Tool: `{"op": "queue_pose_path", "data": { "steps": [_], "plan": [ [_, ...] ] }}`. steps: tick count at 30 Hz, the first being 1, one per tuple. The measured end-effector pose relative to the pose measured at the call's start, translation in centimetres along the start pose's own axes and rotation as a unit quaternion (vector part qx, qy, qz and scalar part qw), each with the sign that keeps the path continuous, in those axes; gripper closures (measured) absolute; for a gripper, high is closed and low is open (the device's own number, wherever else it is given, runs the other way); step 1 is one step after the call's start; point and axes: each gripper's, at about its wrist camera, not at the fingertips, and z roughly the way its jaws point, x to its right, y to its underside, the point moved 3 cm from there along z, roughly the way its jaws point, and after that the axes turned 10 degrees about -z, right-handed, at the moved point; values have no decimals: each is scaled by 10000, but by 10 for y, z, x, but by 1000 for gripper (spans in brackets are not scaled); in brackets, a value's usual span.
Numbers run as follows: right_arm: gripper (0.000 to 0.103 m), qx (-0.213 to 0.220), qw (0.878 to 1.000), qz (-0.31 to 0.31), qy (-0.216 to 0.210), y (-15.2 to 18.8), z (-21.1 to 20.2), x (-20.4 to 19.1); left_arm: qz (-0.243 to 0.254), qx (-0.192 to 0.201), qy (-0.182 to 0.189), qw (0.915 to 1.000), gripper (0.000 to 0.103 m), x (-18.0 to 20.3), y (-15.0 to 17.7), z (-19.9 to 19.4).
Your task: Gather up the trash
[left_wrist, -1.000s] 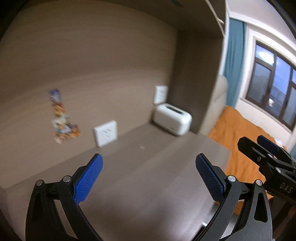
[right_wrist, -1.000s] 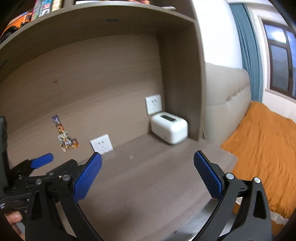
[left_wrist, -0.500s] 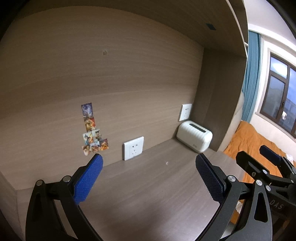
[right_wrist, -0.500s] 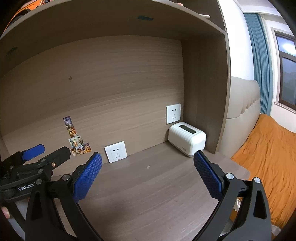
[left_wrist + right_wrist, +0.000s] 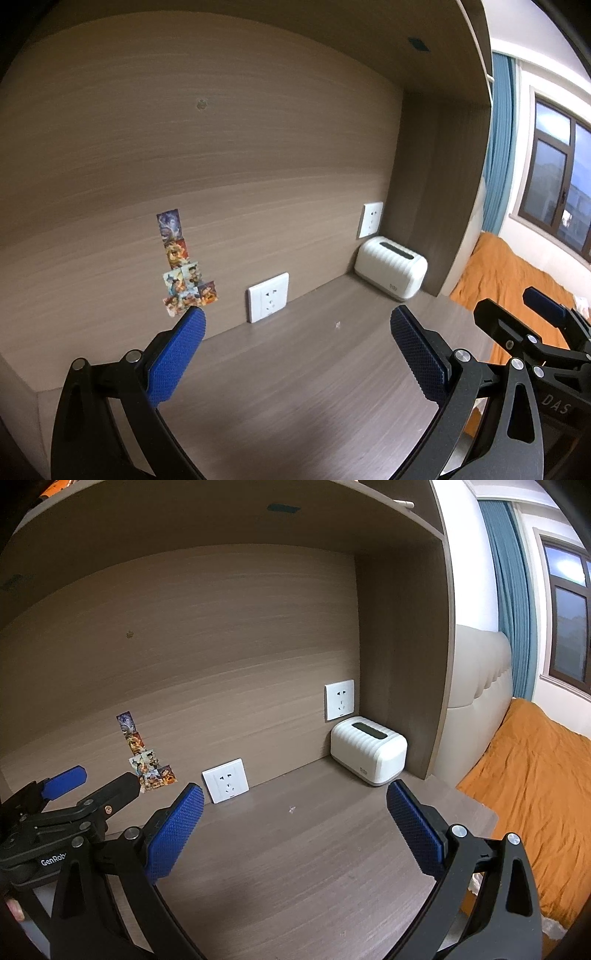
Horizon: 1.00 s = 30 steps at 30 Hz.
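Observation:
A tiny pale scrap (image 5: 337, 325) (image 5: 292, 809) lies alone on the brown desk top (image 5: 303, 376) (image 5: 295, 864), out beyond both grippers. My left gripper (image 5: 297, 349) hangs above the near part of the desk, open, nothing between its blue pads. My right gripper (image 5: 295, 827) is open too and holds nothing. In the left wrist view the right gripper (image 5: 524, 314) shows at the right edge. In the right wrist view the left gripper (image 5: 92, 782) shows at the left edge.
A white ribbed box (image 5: 391, 271) (image 5: 369, 749) stands in the back right corner of the desk alcove. A loose white socket plate (image 5: 267, 301) (image 5: 225, 781) leans on the back panel, stickers (image 5: 181, 266) to its left. An orange-covered bed (image 5: 535, 786) lies right.
Both cameras have tilted up and steadied, so more of the back panel and shelf overhead shows. Both grippers stay open. The scrap has not moved.

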Motion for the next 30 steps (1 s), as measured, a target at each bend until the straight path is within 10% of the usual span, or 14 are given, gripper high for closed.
{"op": "queue_pose_path", "data": {
  "steps": [30],
  "plan": [
    [4,-161,9994,161,265,8,3,-1,469,-14,5,9989,5,9,1,12]
  ]
}}
